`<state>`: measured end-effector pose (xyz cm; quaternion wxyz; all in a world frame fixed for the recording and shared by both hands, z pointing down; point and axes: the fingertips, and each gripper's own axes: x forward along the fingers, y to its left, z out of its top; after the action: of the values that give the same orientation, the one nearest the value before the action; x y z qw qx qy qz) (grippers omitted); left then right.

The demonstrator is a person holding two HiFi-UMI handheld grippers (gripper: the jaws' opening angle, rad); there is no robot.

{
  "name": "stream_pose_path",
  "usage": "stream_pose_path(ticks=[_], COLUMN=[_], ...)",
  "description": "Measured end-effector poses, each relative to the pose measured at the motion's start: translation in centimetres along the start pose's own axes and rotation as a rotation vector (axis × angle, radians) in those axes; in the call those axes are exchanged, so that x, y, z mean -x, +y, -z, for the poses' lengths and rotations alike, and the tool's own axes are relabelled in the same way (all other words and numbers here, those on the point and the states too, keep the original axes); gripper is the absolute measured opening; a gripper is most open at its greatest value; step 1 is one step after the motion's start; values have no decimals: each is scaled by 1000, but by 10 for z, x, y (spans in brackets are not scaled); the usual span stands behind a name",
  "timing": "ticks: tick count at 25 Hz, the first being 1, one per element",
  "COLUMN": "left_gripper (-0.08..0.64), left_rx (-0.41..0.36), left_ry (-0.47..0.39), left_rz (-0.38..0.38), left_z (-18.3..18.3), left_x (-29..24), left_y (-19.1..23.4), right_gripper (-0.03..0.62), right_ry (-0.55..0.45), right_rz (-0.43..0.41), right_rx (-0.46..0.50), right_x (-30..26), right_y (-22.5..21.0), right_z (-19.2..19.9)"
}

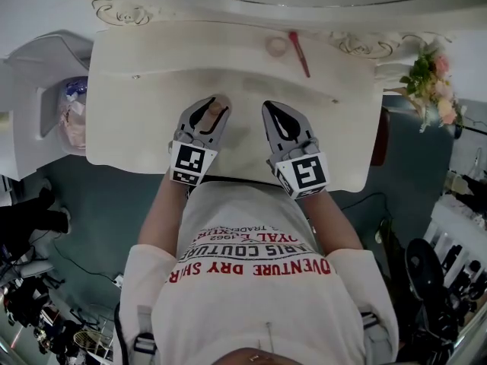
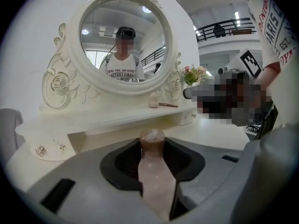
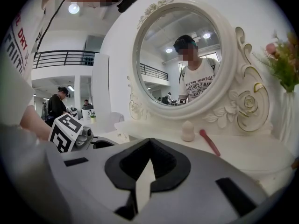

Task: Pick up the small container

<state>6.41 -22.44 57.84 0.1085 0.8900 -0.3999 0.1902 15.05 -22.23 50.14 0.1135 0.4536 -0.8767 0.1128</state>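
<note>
Pink small container (image 2: 153, 171) lay lengthwise within the left gripper's (image 1: 215, 105) clamped jaws, cap forward; the right gripper's (image 3: 148, 148) jaws were closed, empty.

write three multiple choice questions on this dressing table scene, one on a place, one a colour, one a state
1. Where does the red stick lie? A on the raised shelf B in a cup C on a plate
2. What colour is the cap of the small bottle? A blue B brown C green
3. How are the left tongs? A wide open, empty B tips together, empty C closed on the small bottle
Key: 1 A, it lies on the shelf; 2 B, the cap shows brown; 3 C, the bottle sits clamped between them.
</note>
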Motion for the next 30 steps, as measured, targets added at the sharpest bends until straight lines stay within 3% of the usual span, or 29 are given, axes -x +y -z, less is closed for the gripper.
stream_pose_path(ticks=[10, 19, 26, 30], left_gripper=[147, 147, 147, 147], left_rx=[9, -68, -40, -62], left_ry=[5, -93, -146, -189], left_rz=[4, 36, 62, 46], left_z=[-26, -83, -121, -144], left_x=[19, 70, 117, 141], left_y=[-3, 5, 29, 44], right_gripper=[-2, -2, -2, -2], right_ry=[-25, -63, -102, -130], right_rz=[19, 84, 114, 121], right_rx=[8, 23, 53, 77], right_x=[13, 23, 25, 26], right_y=[3, 27, 56, 69], right_z=[-20, -56, -89, -105])
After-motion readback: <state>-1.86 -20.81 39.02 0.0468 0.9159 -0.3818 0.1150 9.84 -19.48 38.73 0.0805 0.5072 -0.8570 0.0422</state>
